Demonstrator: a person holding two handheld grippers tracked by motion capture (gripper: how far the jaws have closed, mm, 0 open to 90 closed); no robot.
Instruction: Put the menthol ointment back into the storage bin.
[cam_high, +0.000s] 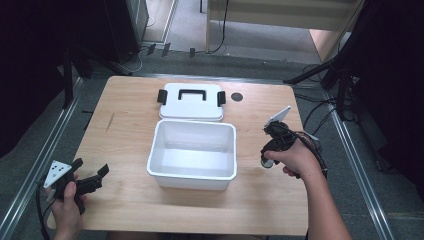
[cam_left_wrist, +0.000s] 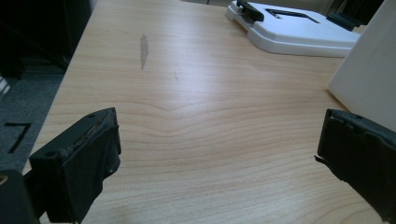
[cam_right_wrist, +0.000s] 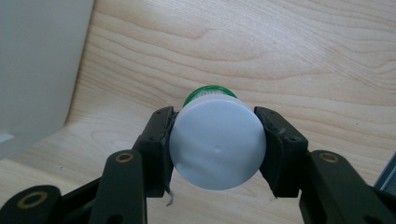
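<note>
An open white plastic box (cam_high: 192, 155) stands mid-table, its wall also at the right of the left gripper view (cam_left_wrist: 369, 79). Its lid (cam_high: 191, 101), with black handle and clips, lies flat behind it, and shows far off in the left gripper view (cam_left_wrist: 294, 32). My right gripper (cam_right_wrist: 215, 140) is shut on a small white bottle (cam_right_wrist: 217, 142) with a green band, seen end-on; in the high view the gripper (cam_high: 270, 156) holds the bottle (cam_high: 267, 162) just right of the box. My left gripper (cam_high: 92, 177) rests open at the front left, nothing between its jaws (cam_left_wrist: 219, 154).
A dark round mark (cam_high: 237, 96) sits on the wooden table (cam_high: 125, 130) right of the lid. A grey smudge (cam_left_wrist: 144, 49) marks the wood at the left. Metal rails and cables run along both table sides.
</note>
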